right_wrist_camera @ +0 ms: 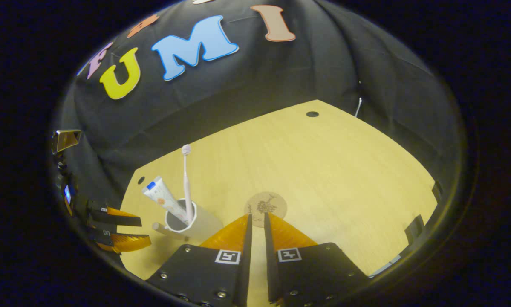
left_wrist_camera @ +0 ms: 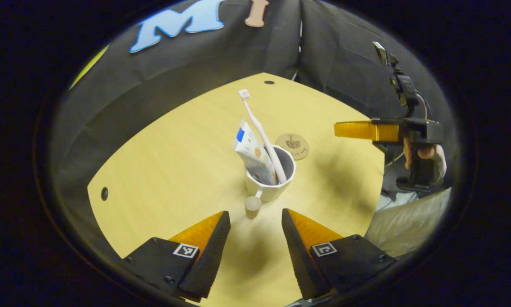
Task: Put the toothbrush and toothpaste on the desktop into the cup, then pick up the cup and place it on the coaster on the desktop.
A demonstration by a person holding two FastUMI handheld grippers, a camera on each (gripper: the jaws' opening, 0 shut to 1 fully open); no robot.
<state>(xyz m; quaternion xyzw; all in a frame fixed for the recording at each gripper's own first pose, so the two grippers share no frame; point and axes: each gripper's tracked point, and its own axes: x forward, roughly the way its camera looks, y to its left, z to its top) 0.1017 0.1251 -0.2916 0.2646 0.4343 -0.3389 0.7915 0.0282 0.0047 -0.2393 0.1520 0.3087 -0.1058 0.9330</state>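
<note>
Toothbrush and toothpaste both stand in the cup, leaning away from me, so I judge the loading step done; the lift to the coaster remains.

Left gripper: jaws wide, empty, hovering above the surface. The cup sits straight ahead of the jaws, just past their tips, upright. Its stubby handle points back at me, almost on the jaw centreline.

Right gripper: jaws narrow, nearly closed, a slim gap between them, gripping nothing. From these jaws the coaster lies dead ahead just off the tips; the cup is off to their left side.

Coaster lies beyond the cup from the left jaws, slightly right, close beside it, not touching.

Judgement: left gripper is nearer and already lined up on the cup. The pick turns on straddling that handle or the cup wall; the tall contents could tip the load.
</note>
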